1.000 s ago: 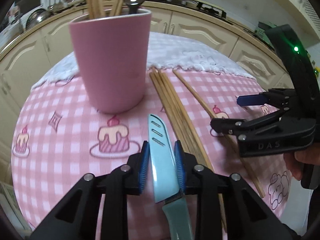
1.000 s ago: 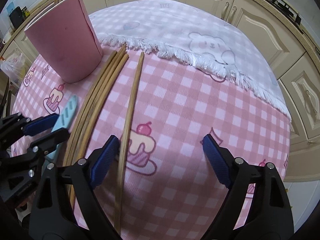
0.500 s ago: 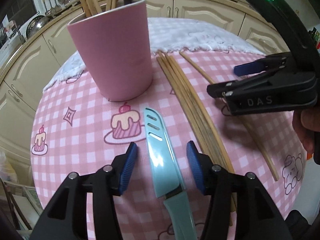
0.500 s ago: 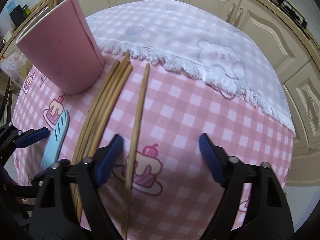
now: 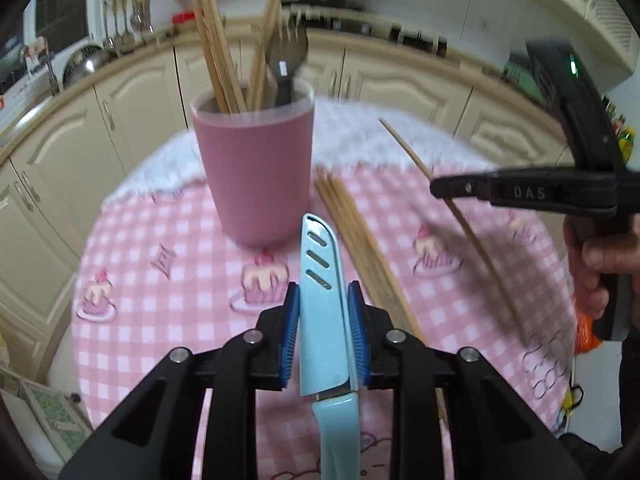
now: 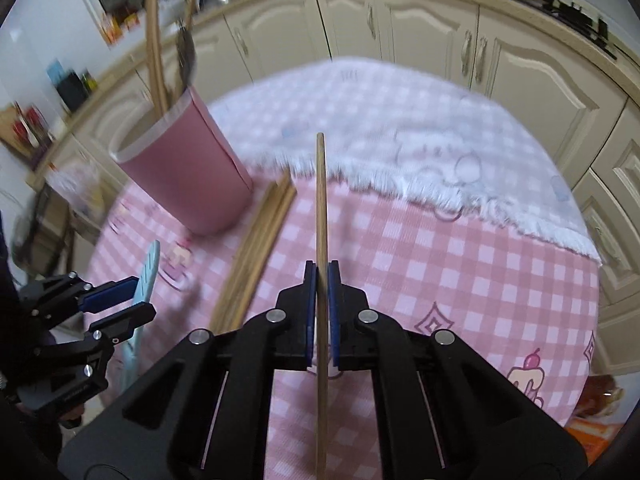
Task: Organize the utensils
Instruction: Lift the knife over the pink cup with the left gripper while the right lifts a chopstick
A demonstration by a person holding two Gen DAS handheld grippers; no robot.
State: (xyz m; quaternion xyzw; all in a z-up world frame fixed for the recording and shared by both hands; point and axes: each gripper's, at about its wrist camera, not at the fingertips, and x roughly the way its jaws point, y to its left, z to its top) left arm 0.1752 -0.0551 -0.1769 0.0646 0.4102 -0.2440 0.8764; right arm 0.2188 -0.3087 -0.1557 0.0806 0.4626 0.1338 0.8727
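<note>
One pink cup (image 5: 256, 176) stands on the worktop (image 6: 460, 280), a round top under a pink-and-white checked cloth printed with cake figures, with a white fringed cloth laid over its far part. The cup is smooth, tapering slightly toward its base, with a pale rim. Out of it stick several wooden chopsticks, too blurred to count surely, and one dark metal spoon (image 5: 286, 60).

Just beside the cup, on the side toward the right hand-held gripper, lies a bundle of chopsticks (image 5: 360, 248), thin straight wooden rods pressed together; about four, though the blur keeps the count unsure.

One light-blue knife (image 5: 324, 300), in a smooth plastic sheath with three slanted slots, points its rounded tip at the foot of the cup. The left hand-held gripper (image 5: 324, 332) has just been closing, and its two ribbed blue pads now clamp the sheath from both sides, just ahead of the blue handle.

One single chopstick (image 6: 321, 208) is raised off the cloth on the far side of the bundle from the cup, its tip toward the fringed cloth. The right hand-held gripper (image 6: 321, 312) has just been closing and its two blue pads are pinched on this rod partway along its length. A hand (image 5: 600, 264) holds that gripper's black grip.
</note>
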